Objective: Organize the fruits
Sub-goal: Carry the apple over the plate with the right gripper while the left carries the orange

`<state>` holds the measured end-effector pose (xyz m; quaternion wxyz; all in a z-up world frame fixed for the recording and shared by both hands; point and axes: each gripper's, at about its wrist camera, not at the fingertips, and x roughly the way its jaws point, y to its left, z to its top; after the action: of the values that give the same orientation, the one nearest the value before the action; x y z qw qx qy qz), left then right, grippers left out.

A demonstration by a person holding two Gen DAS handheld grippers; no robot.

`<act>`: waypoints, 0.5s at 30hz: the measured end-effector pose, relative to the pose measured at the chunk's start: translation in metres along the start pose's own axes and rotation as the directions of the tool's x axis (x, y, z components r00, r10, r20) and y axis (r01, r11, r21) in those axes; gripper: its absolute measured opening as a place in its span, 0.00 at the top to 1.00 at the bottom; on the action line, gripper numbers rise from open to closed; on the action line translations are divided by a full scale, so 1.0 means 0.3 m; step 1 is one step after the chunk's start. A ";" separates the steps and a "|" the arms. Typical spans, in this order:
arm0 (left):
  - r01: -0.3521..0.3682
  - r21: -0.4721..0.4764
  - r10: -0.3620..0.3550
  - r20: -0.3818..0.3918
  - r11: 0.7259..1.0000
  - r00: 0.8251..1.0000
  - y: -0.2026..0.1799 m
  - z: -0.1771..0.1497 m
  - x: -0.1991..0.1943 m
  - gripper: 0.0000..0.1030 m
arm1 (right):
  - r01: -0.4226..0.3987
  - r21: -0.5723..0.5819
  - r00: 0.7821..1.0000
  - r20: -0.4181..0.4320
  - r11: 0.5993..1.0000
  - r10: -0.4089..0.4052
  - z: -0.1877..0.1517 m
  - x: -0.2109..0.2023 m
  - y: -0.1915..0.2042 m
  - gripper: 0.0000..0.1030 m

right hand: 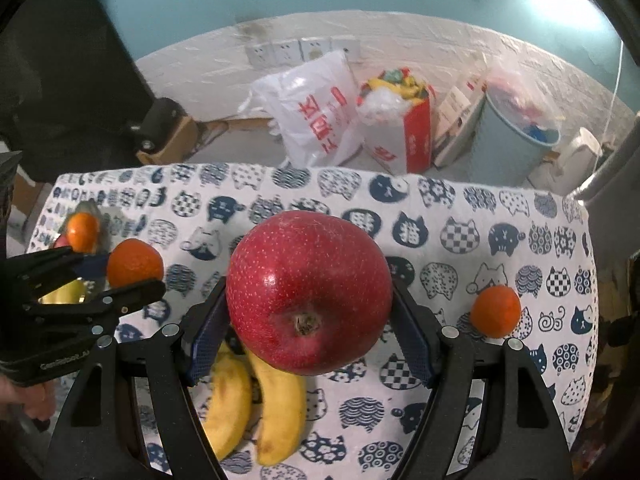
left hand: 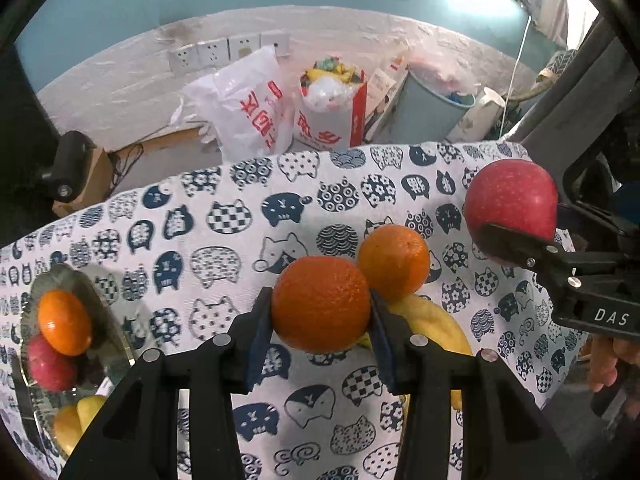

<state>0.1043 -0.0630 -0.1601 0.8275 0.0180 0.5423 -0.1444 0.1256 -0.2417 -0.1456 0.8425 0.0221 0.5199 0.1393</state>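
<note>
Bananas [right hand: 256, 400] on tablecloth [right hand: 460, 420]; loose orange [right hand: 496, 311] right; dish [left hand: 80, 280] far left.

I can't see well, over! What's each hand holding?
Left gripper shut on orange. Right gripper shut on apple. Bananas below, tray far left.

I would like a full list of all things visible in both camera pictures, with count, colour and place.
held orange: 1, orange, between left gripper fingers
loose orange: 1, orange, on the cloth
apple: 1, red, in right gripper
bananas: 2, yellow, on cloth below the apple
glass dish: 1, clear, cloth's left side, holding an orange, a red fruit, yellow fruit
tablecloth: 1, white with blue cats
plastic bag: 1, white and red, floor
bin: 1, grey-blue, floor
left gripper: black
right gripper: black
</note>
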 end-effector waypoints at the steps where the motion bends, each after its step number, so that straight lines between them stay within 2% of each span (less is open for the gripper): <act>1: 0.001 -0.004 -0.001 0.006 1.000 1.000 0.008 -0.004 -0.014 0.56 | -0.006 -0.008 1.000 0.008 1.000 0.006 0.003 -0.011 0.015 0.26; 15: 0.010 -0.055 -0.006 0.077 0.998 0.997 0.118 -0.068 -0.185 0.56 | -0.061 -0.117 0.995 0.074 0.991 0.070 0.021 -0.130 0.192 0.26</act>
<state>0.0746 -0.0131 -0.1228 0.8472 -0.0128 0.5142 -0.1332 0.1026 -0.1957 -0.0983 0.8569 -0.0037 0.4768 0.1957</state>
